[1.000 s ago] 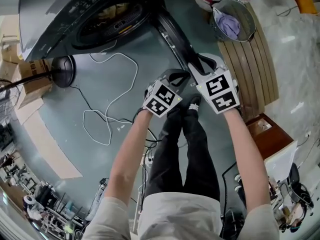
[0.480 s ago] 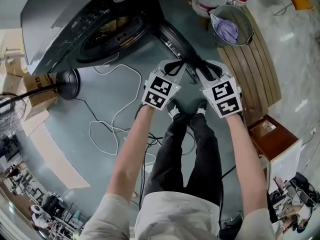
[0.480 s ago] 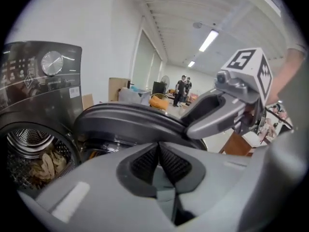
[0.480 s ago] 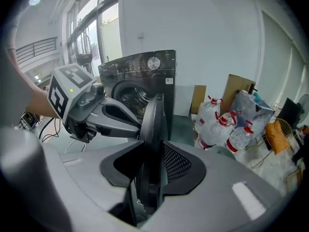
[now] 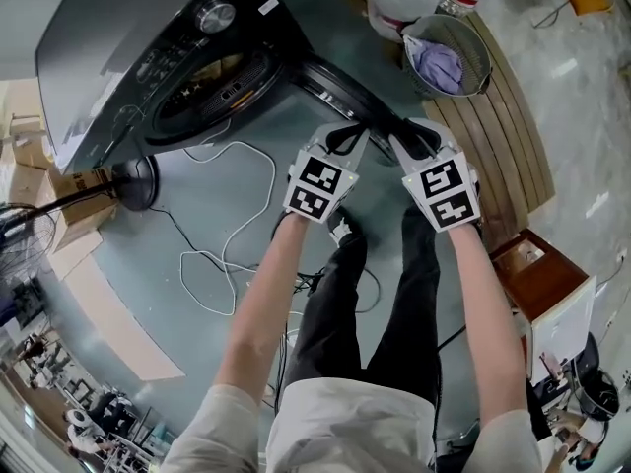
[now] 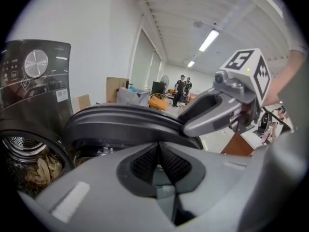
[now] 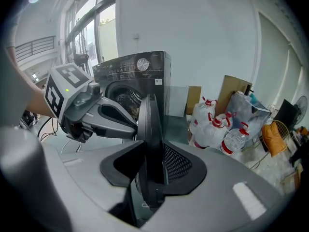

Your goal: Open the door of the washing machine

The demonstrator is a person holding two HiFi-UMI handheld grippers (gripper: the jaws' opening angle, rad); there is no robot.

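The dark grey washing machine [image 5: 148, 28] stands at the upper left, its drum mouth [image 5: 212, 92] uncovered and laundry visible inside [image 6: 36, 166]. Its round door [image 5: 335, 82] is swung out towards me. My right gripper [image 5: 406, 131] is shut on the door's rim [image 7: 147, 115], which runs edge-on between its pads [image 7: 176, 161]. My left gripper [image 5: 353, 134] is shut with nothing in it [image 6: 158, 146], its tips just short of the door's face [image 6: 120, 120] and beside the right gripper [image 6: 217, 108].
A metal basket with purple cloth [image 5: 444, 52] sits on a slatted wooden bench [image 5: 503, 136] to the right, with water bottles [image 7: 217, 124] behind. A brown cabinet [image 5: 532, 269] is at the lower right. A fan base [image 5: 133, 180] and white cable [image 5: 227, 215] lie on the floor.
Both grippers have travelled together with the door's rim, away from the machine's front. The person's feet have shifted back and apart. The left gripper has stayed shut.
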